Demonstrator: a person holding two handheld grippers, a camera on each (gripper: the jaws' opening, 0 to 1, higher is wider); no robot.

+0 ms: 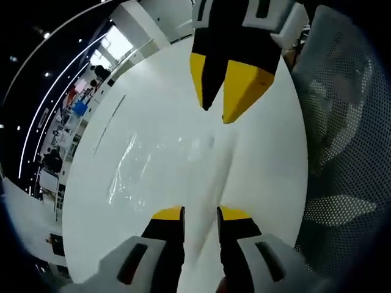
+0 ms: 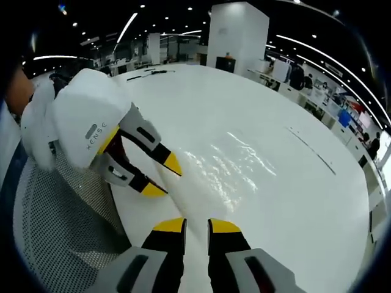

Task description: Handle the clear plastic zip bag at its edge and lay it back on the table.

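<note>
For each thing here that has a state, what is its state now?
clear zip bag: lying flat on the white table, not held.
left hand-held gripper: open, nothing between its jaws.
right hand-held gripper: open, nothing between its jaws.

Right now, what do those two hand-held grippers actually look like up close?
Each hand-held gripper has two black jaws tipped with yellow wedge-shaped pads, set in pale grey housings with dark slots. The left hand-held gripper carries a bulky rounded white shell with small grey lettering on it. The right hand-held gripper shows the same black jaws and yellow tips. No cables are visible.
</note>
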